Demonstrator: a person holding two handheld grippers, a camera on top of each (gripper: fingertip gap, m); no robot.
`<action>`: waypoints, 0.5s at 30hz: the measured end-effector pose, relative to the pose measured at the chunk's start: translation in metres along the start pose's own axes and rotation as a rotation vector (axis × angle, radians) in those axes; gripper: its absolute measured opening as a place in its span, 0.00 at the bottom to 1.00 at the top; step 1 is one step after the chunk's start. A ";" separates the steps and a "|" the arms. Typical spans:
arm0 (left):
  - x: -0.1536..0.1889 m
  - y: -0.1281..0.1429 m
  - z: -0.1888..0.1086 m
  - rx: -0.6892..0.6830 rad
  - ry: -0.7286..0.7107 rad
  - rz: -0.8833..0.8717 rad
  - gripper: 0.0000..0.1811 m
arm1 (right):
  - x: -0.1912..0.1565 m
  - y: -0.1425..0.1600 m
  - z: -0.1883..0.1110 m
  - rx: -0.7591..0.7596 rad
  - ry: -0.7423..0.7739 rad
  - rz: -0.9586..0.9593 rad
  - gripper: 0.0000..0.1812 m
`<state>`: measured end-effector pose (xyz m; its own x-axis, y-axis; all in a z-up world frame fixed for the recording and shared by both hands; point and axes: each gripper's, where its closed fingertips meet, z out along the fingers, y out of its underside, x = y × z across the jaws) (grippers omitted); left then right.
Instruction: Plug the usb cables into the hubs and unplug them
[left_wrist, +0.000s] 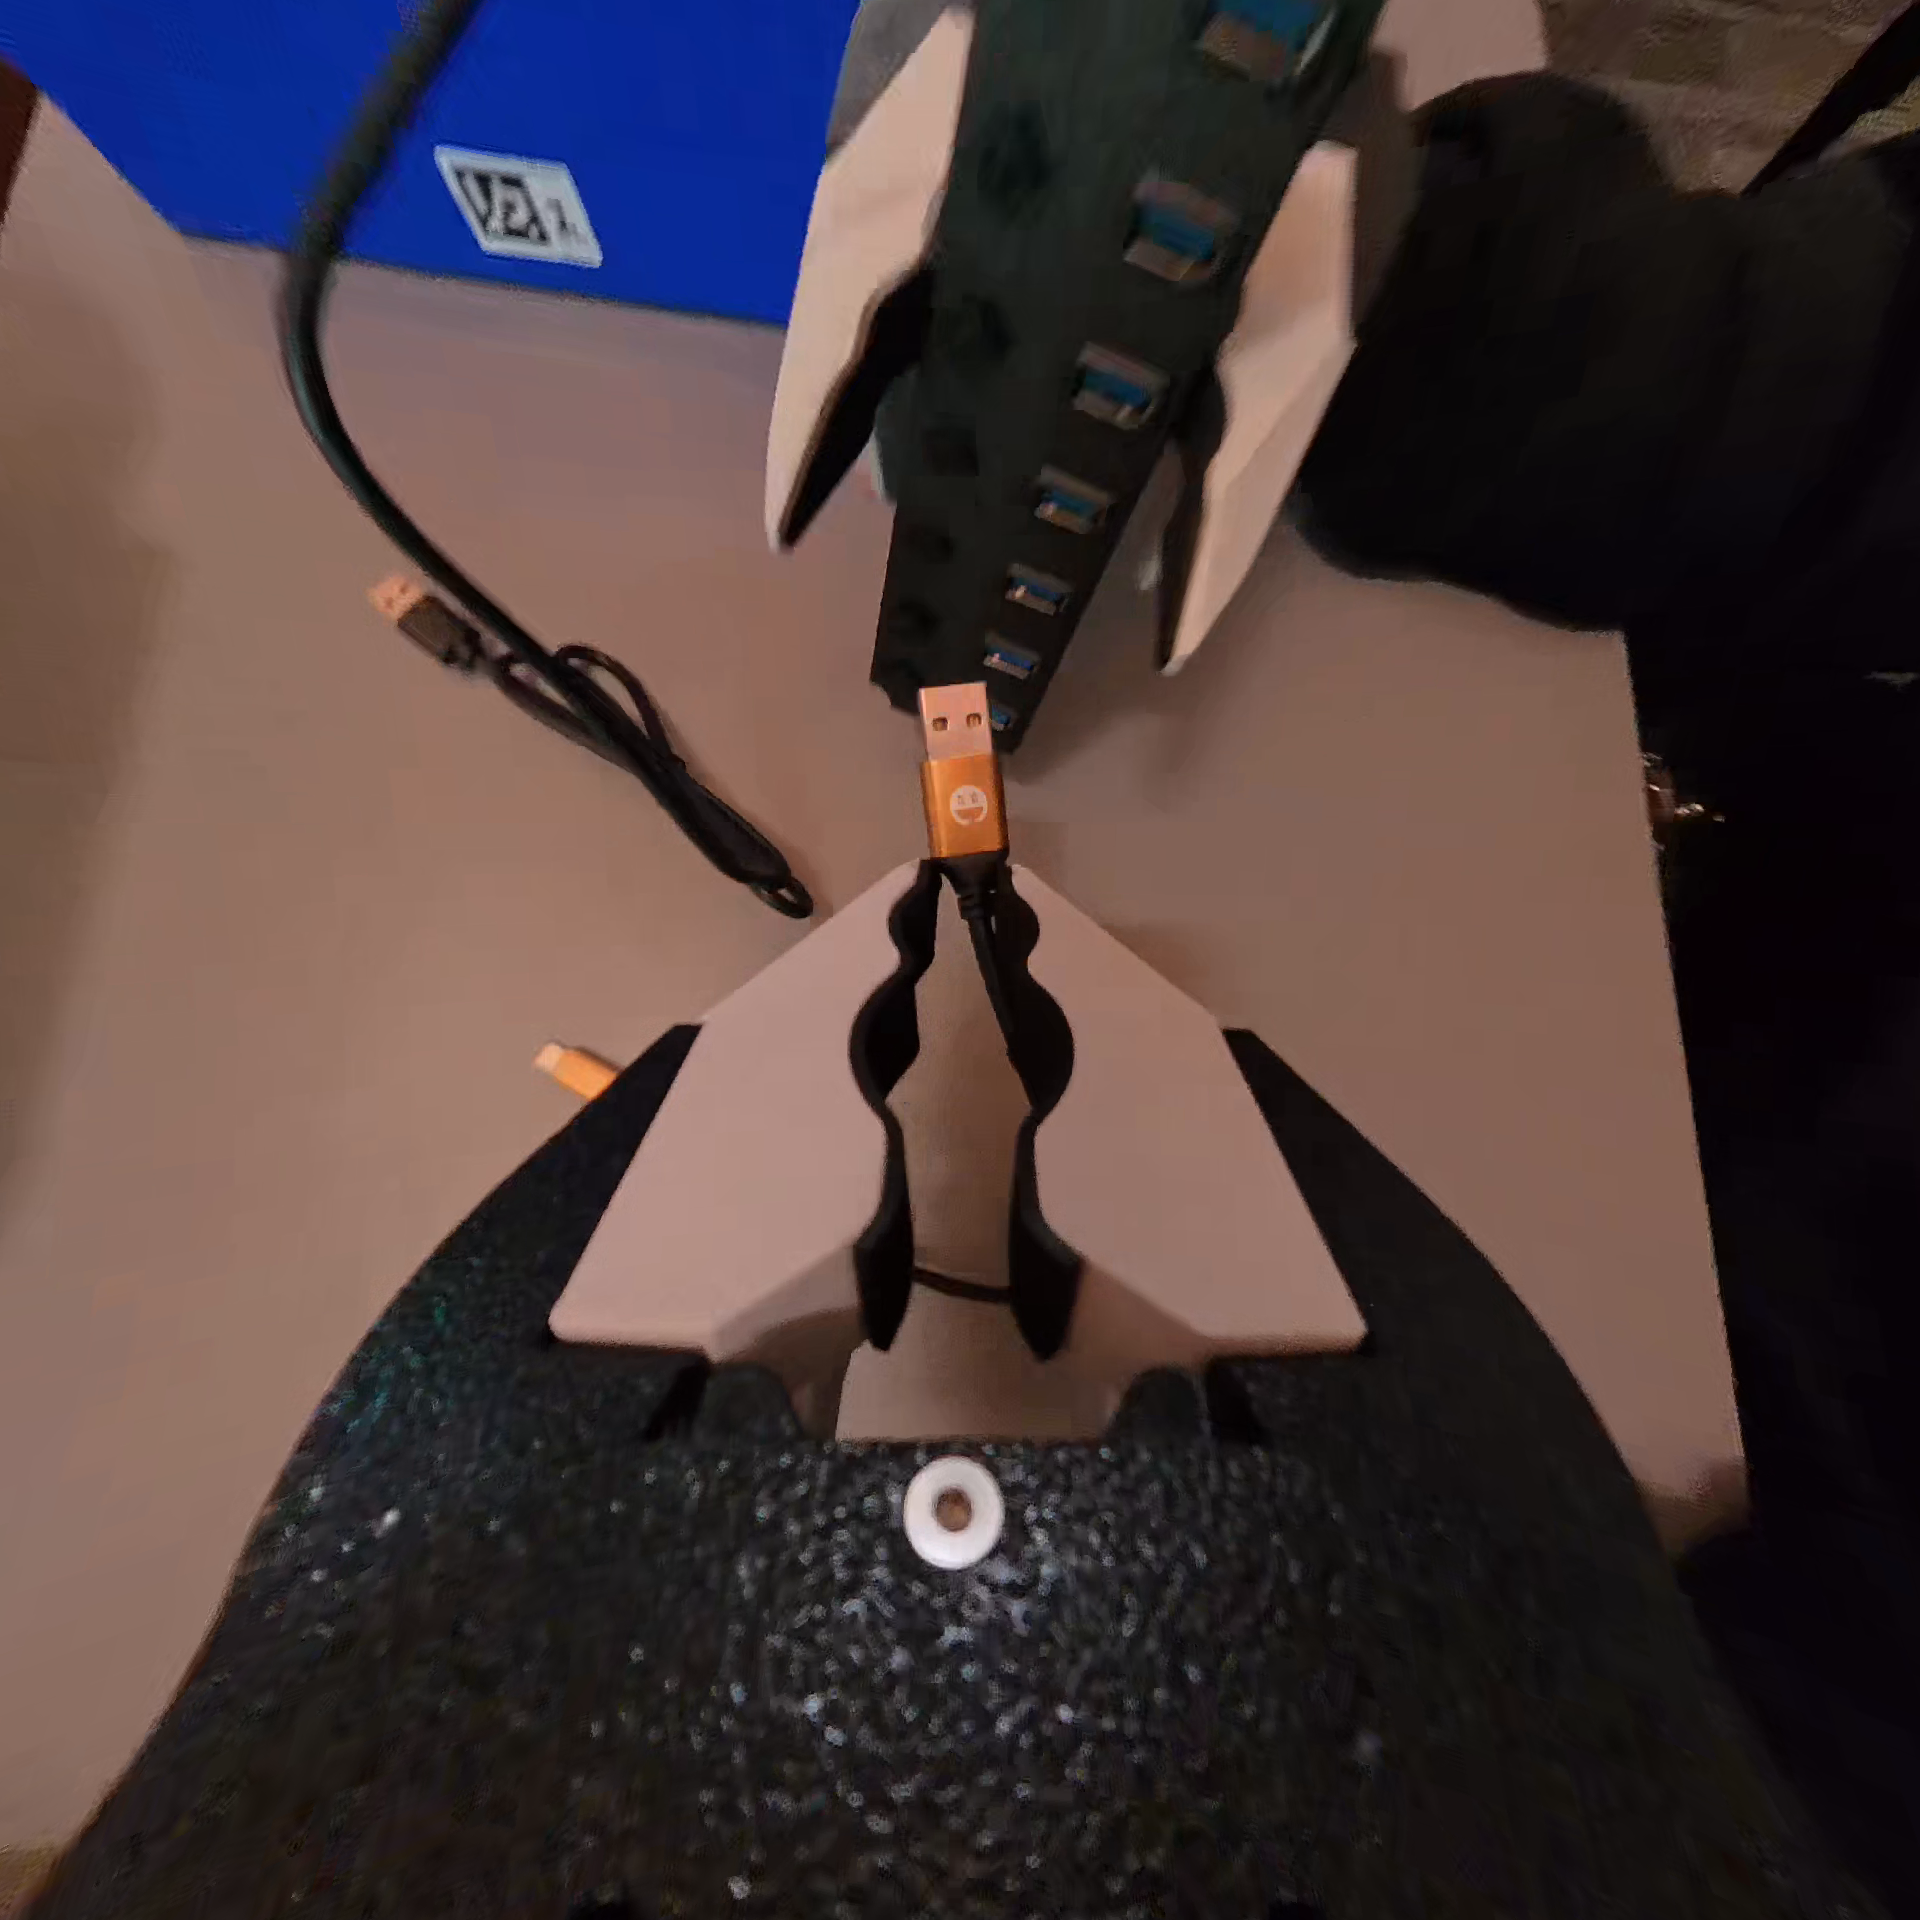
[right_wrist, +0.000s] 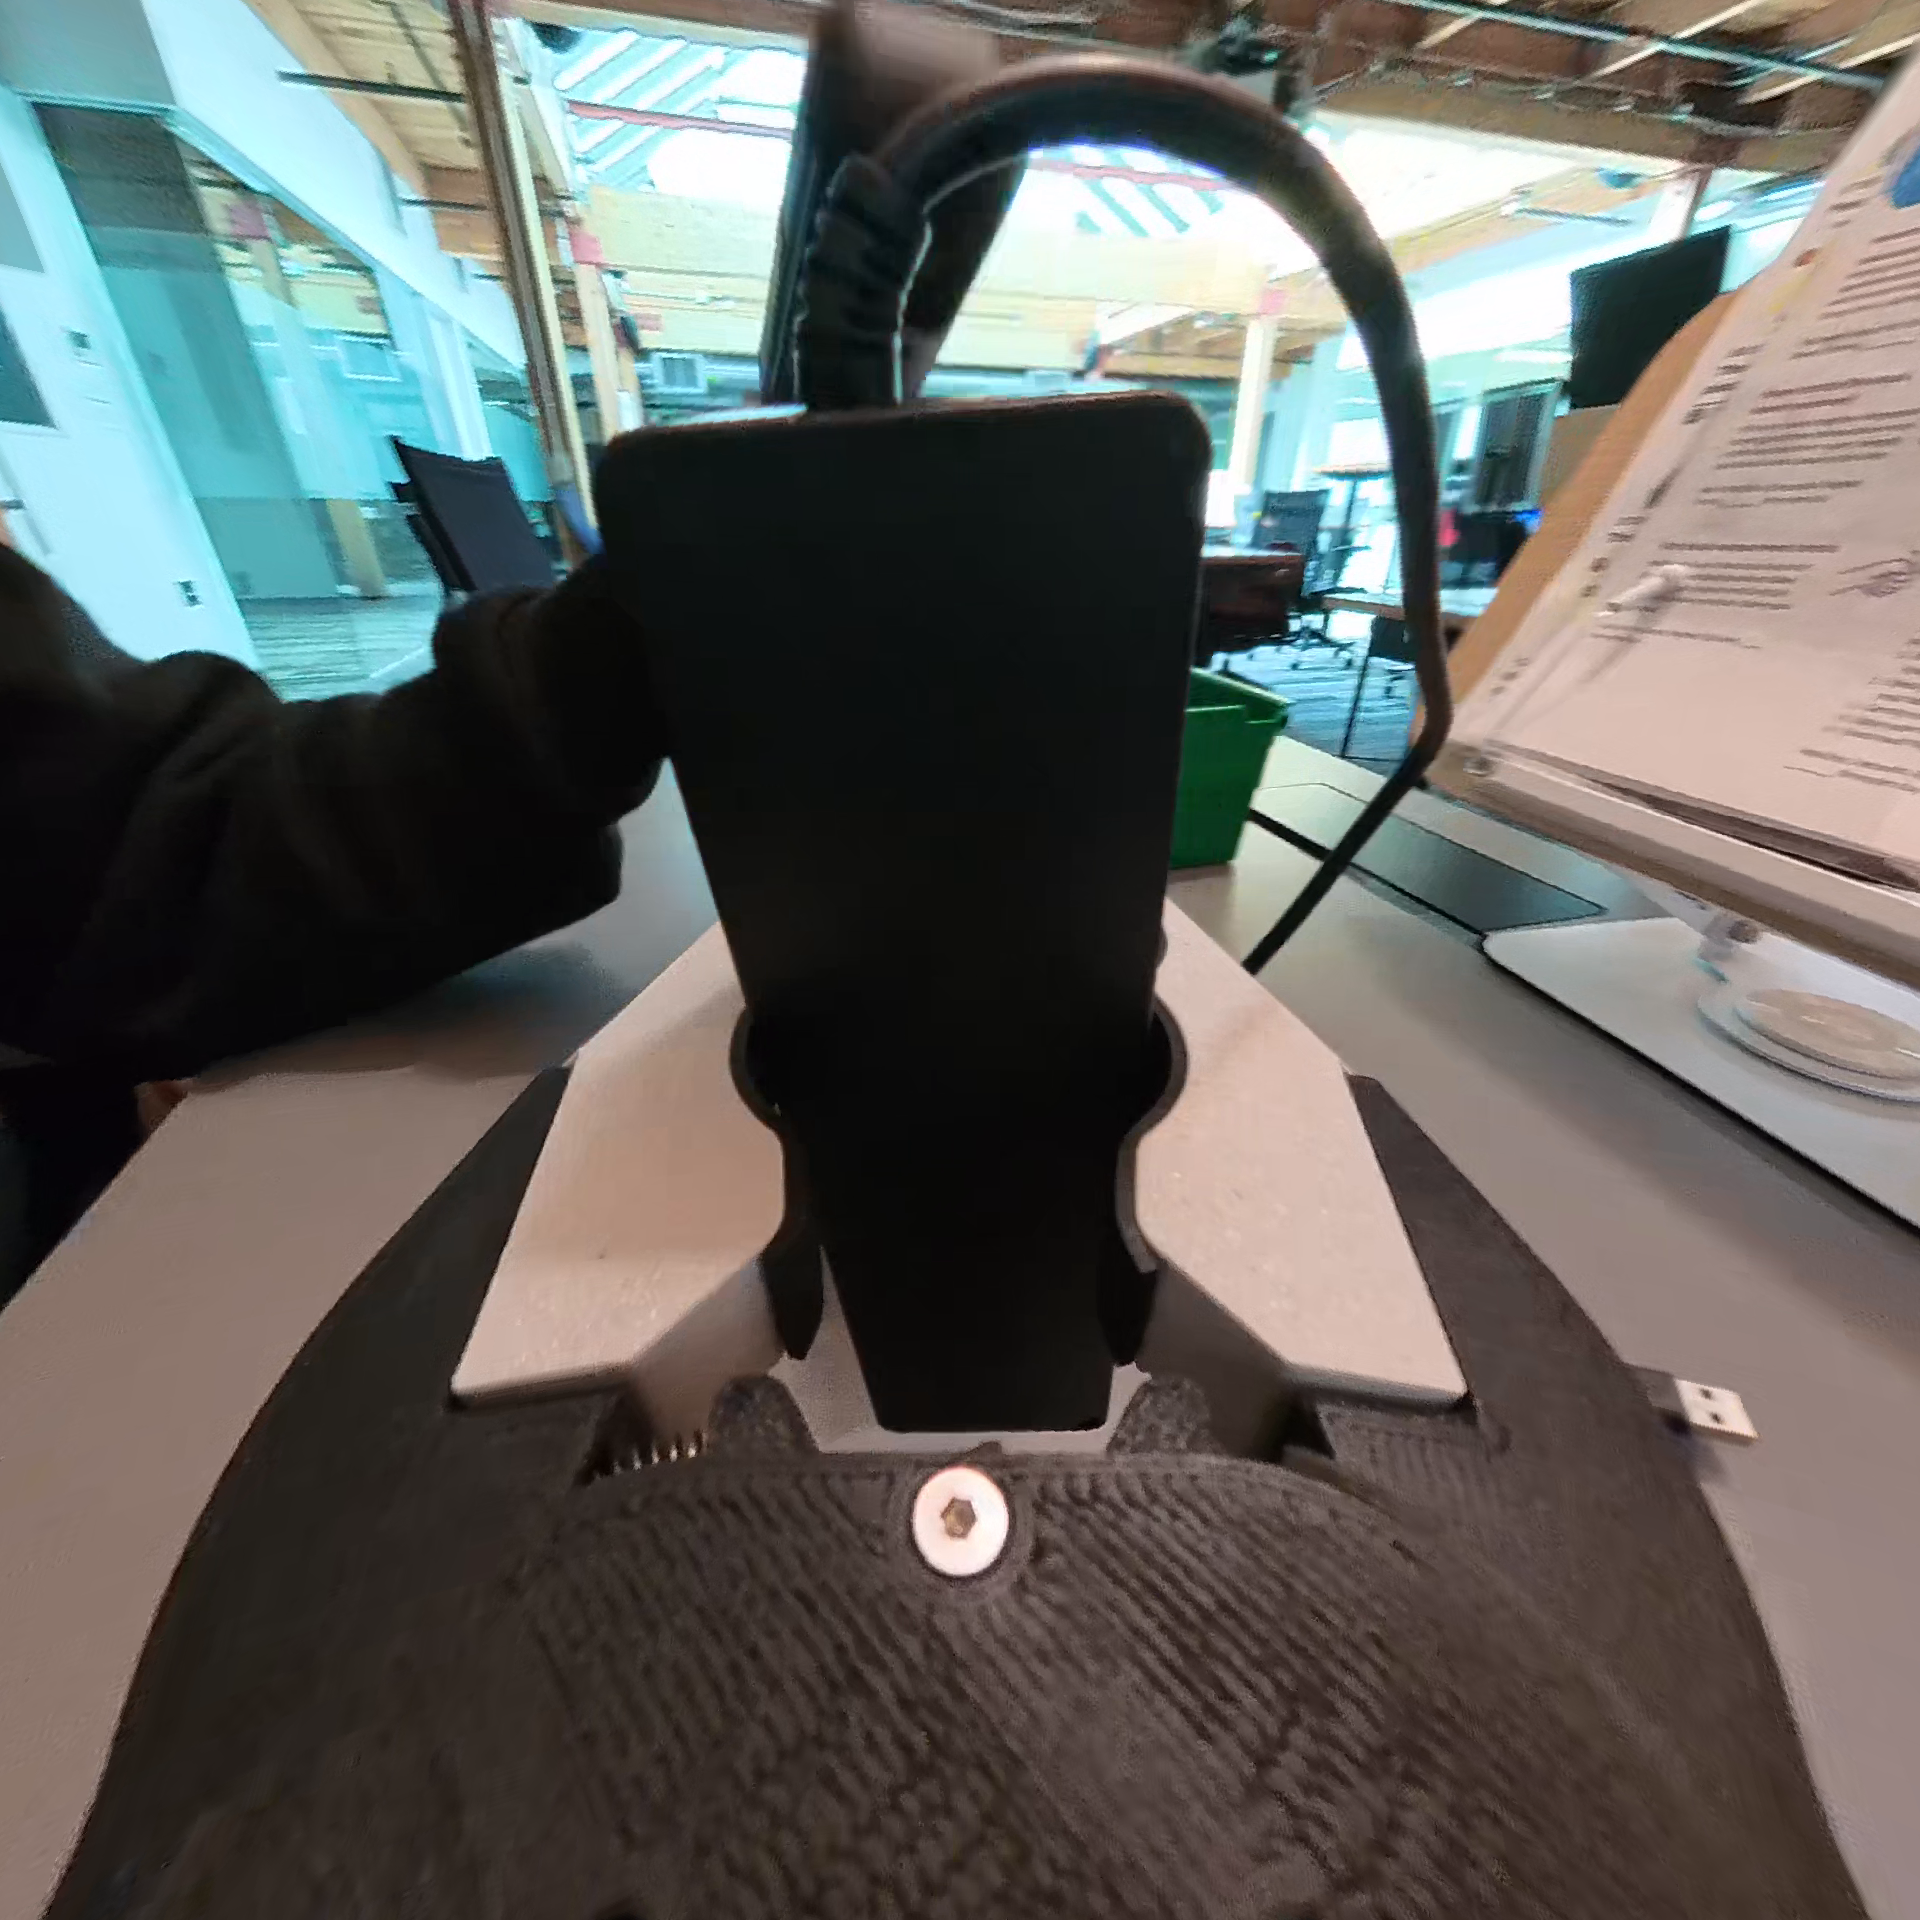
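My left gripper (left_wrist: 961, 883) is shut on the black cable just behind an orange USB plug (left_wrist: 961, 774), which points away from me. The plug's metal tip is right at the near end of a long black USB hub (left_wrist: 1049, 416) with a row of blue ports. It is not seated in a port. My right gripper (left_wrist: 987, 603) shows from the far side in the left wrist view, shut on that hub and holding it above the table. In the right wrist view the right gripper (right_wrist: 951, 1029) clamps the hub's plain black back (right_wrist: 914, 779), with the hub's thick cable (right_wrist: 1351, 312) arching overhead.
A loose black cable (left_wrist: 582, 686) with a black USB plug (left_wrist: 416, 613) lies on the grey table to the left. Another orange plug (left_wrist: 571, 1070) lies near my left finger. A blue box (left_wrist: 364, 125) stands behind. A dark sleeve (right_wrist: 260, 831), green bin (right_wrist: 1226, 769), document stand (right_wrist: 1714, 623) and silver plug (right_wrist: 1704, 1408) show.
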<state>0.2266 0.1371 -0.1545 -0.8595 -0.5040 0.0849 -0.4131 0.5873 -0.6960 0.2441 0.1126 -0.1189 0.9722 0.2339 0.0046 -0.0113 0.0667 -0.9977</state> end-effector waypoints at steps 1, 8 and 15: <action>0.007 -0.003 -0.007 -0.001 0.006 0.022 0.05 | -0.006 0.002 0.003 -0.011 -0.029 0.000 0.35; 0.035 -0.001 -0.013 -0.125 0.002 0.149 0.03 | -0.042 0.012 0.025 -0.085 -0.168 -0.004 0.35; 0.036 0.005 0.002 -0.209 -0.013 0.154 0.03 | -0.041 0.024 0.027 -0.155 -0.151 -0.033 0.35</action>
<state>0.1938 0.1205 -0.1560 -0.9139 -0.4055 -0.0207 -0.3318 0.7752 -0.5375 0.1979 0.1312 -0.1409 0.9253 0.3776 0.0359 0.0673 -0.0702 -0.9953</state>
